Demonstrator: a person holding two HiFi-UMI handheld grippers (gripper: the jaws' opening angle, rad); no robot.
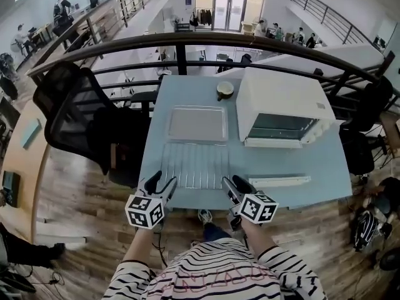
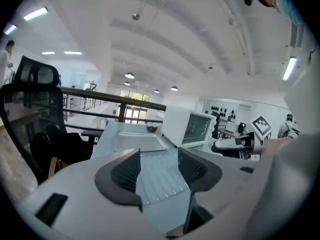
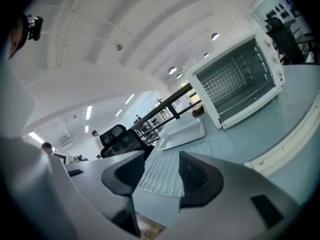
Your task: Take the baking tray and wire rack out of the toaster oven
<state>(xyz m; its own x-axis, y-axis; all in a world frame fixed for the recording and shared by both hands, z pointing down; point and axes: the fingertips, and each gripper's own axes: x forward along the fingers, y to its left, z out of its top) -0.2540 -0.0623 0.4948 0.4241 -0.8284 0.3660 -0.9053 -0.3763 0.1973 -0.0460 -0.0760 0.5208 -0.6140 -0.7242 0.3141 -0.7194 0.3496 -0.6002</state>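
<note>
Silver wire rack (image 1: pixel 195 165) flat beside shallow grey baking tray (image 1: pixel 197 124)

High overhead, two low, shared table (image 1: pixel 181 92)

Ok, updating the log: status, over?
Left gripper, right gripper open, empty. Baking tray, wire rack out, flat on table beside toaster oven. Nothing blocking.

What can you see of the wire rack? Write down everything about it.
The wire rack is a silvery metal rectangle: a thin frame crossed by many close parallel bars. It lies flat on the pale blue table, outside the oven, at the near edge, right in front of the tray. Nothing lies on it. The left gripper and right gripper hover by its near edge, jaws open, not touching it.
</note>
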